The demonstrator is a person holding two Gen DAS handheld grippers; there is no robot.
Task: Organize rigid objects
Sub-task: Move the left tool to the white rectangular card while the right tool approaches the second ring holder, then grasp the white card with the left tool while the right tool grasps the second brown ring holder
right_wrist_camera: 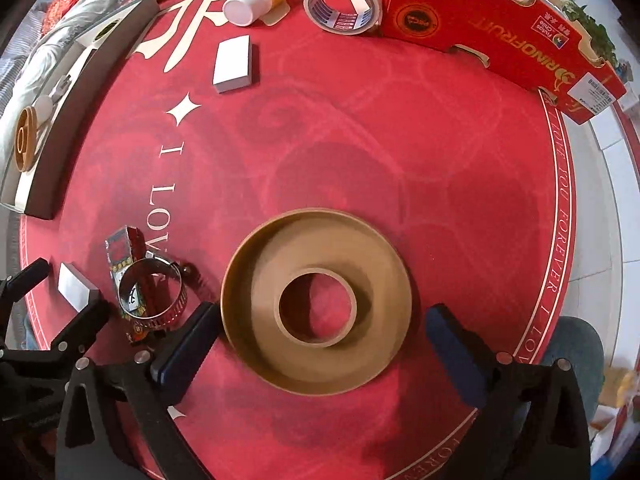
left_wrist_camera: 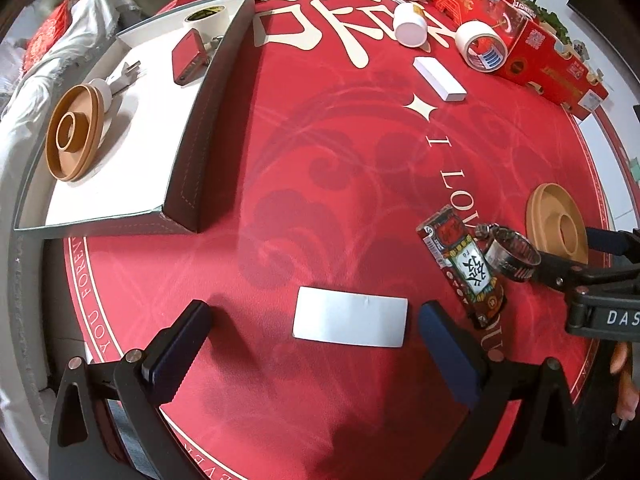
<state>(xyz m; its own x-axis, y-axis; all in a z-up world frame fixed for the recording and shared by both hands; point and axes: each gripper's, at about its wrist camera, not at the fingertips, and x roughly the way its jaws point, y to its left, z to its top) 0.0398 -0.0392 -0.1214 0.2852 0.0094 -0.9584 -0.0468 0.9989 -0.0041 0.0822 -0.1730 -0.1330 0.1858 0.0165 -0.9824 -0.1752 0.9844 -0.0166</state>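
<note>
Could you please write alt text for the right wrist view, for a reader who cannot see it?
The open right gripper points down over a tan ring-shaped dish on a red tablecloth, one finger on each side, neither clearly touching it. To the left, a metal hose clamp lies on a small printed box.

Landmark: the tan ring dish (right_wrist_camera: 316, 304) on the red mat (right_wrist_camera: 400, 140).

- Beyond it: open mat as far as the tape roll (right_wrist_camera: 342, 0) and red carton (right_wrist_camera: 500, 28); passage clear.
- To its right: bare mat out to the mat's edge.
- To its left: a metal hose clamp (right_wrist_camera: 154, 294) and a printed packet (right_wrist_camera: 128, 264) lie close by; approach obstructed.
- Further left: the white card (left_wrist_camera: 350, 316), then the grey tray wall (left_wrist_camera: 216, 120).
</note>
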